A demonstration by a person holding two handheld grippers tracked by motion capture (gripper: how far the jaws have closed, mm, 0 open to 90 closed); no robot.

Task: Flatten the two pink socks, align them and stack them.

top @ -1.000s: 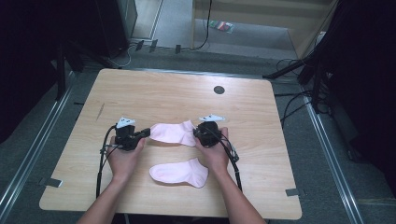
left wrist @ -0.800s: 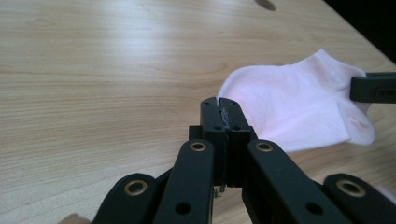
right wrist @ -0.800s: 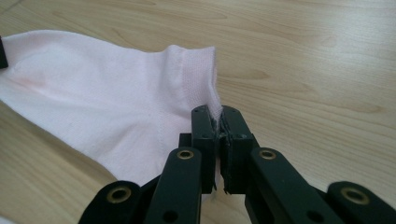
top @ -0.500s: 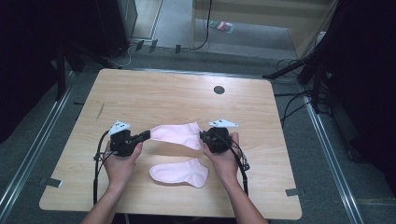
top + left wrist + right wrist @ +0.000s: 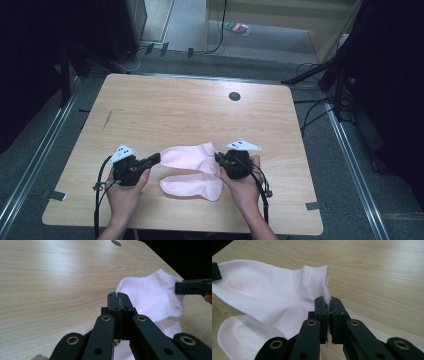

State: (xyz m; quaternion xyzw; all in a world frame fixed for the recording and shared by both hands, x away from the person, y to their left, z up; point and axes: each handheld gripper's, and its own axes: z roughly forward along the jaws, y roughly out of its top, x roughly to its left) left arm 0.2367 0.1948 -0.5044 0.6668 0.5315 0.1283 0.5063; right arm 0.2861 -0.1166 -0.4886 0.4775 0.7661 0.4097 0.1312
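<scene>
Wooden table (image 5: 165,107): two pink socks (image 5: 192,170) (apparently overlapping), two grippers (image 5: 187,162).

No legible text or labels anywhere.

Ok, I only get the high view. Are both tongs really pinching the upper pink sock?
Observer: Yes. In the left gripper view the left tongs are pressed shut on one end of the upper sock.
Operator: And the other tongs?
Observer: The right gripper view shows the right tongs shut on the sock's ribbed cuff.
Operator: Where's the other sock from there?
Observer: The lower sock lies underneath. Its rounded toe pokes out beside the right tongs in the right gripper view.
</scene>
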